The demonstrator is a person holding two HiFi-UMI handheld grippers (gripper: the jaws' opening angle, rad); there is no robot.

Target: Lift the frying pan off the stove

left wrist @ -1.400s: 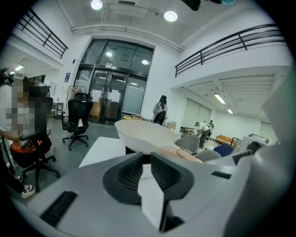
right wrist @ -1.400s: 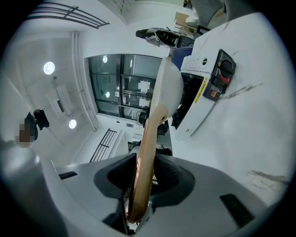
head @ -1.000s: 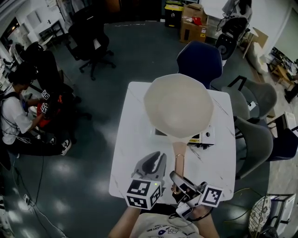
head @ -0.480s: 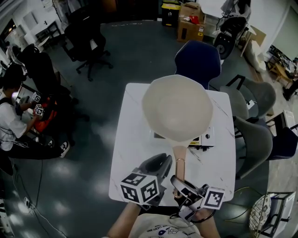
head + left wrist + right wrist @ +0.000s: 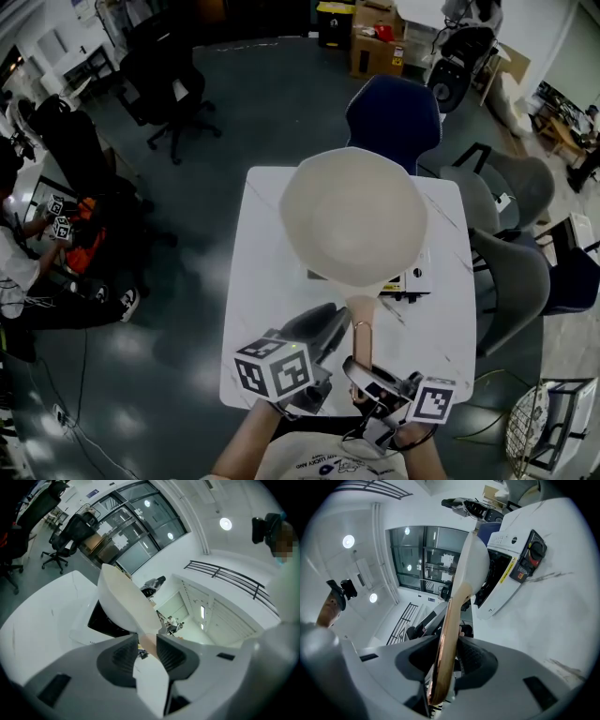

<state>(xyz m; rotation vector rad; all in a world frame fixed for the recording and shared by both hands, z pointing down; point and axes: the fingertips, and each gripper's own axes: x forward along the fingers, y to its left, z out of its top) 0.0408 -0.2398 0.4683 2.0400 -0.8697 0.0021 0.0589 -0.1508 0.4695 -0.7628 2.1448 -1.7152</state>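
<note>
A cream frying pan [image 5: 354,216] hangs over the white stove [image 5: 415,275] on the white table [image 5: 262,281]. Its copper-toned handle [image 5: 361,330] runs back toward me. My right gripper [image 5: 362,377] is shut on the handle's near end, and the right gripper view shows the handle [image 5: 447,630] pinched between the pads of the right gripper [image 5: 452,646]. My left gripper [image 5: 328,317] points at the handle from the left, its jaws opening. In the left gripper view the pan [image 5: 124,602] and a strip of handle show in the gap of the left gripper [image 5: 146,641], beyond the pads and not pressed by them.
The stove's black top [image 5: 101,620] and red knob [image 5: 534,550] sit under the pan. A blue chair [image 5: 394,112] stands behind the table and grey chairs [image 5: 511,272] to its right. A black office chair [image 5: 159,75] and a seated person [image 5: 14,253] are off to the left.
My left gripper has risen off the table and swung right toward the handle, and its jaws have parted. The pan has drifted slightly left. The right gripper keeps its hold.
</note>
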